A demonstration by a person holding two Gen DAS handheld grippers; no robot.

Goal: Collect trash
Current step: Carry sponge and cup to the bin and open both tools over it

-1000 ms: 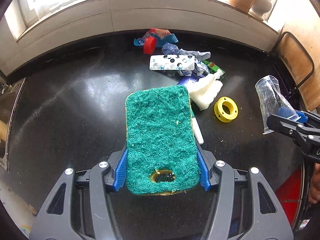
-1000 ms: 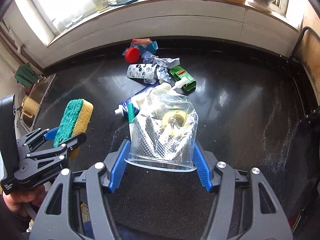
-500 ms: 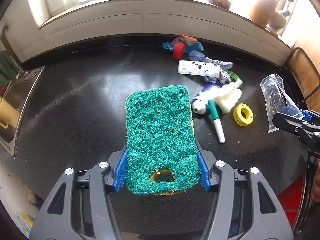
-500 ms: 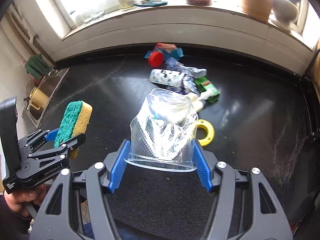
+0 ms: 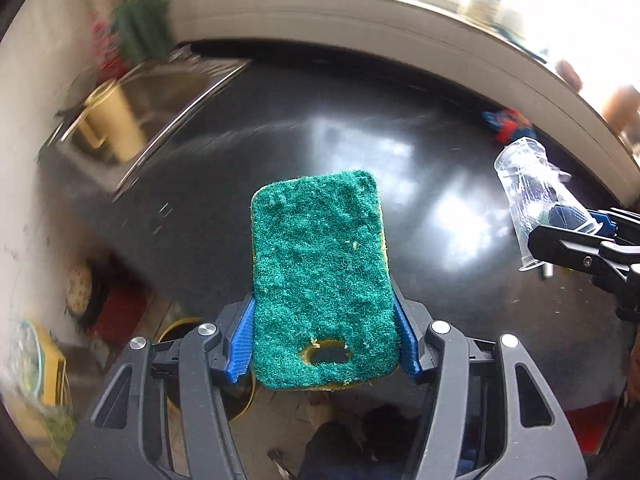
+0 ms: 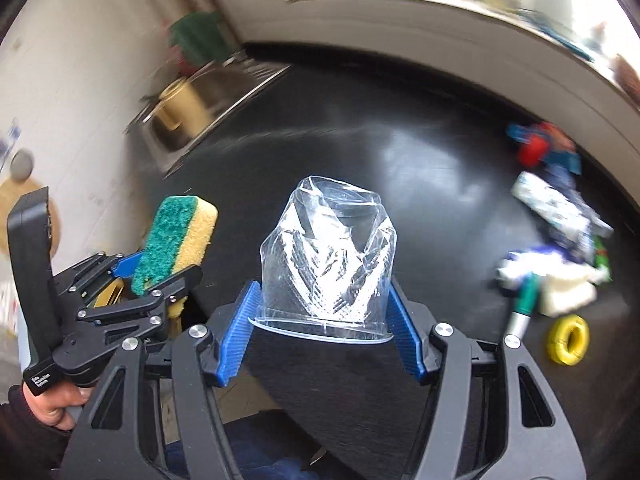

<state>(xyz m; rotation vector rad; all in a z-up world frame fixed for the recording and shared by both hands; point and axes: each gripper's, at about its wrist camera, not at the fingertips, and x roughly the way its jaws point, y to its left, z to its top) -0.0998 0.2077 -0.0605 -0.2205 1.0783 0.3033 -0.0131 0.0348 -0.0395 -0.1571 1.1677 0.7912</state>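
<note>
My left gripper (image 5: 325,340) is shut on a green-topped yellow sponge (image 5: 320,276), pressed at both long sides and held past the front left edge of the black counter (image 5: 400,120). In the right wrist view the same sponge (image 6: 176,240) stands tilted in the left gripper (image 6: 156,276). My right gripper (image 6: 324,336) is shut on a crumpled clear plastic bag (image 6: 328,256), its mouth upward. The bag (image 5: 532,184) also shows at the right of the left wrist view. A trash pile lies at the right: red cap (image 6: 532,151), patterned wrapper (image 6: 552,204), white wad (image 6: 568,292), yellow ring (image 6: 568,340).
A steel sink (image 6: 192,120) with a yellow pot (image 5: 108,120) in it adjoins the counter's left end. A green cloth (image 5: 140,28) hangs on the wall behind it. Under the left gripper, on the floor, shows a blurred yellow-rimmed round thing (image 5: 180,326). A hand (image 6: 52,408) holds the left gripper's handle.
Both grippers have swung left along the counter, each keeping its load. The trash pile has slid to the right of the views. The sink and the floor have come into view.
</note>
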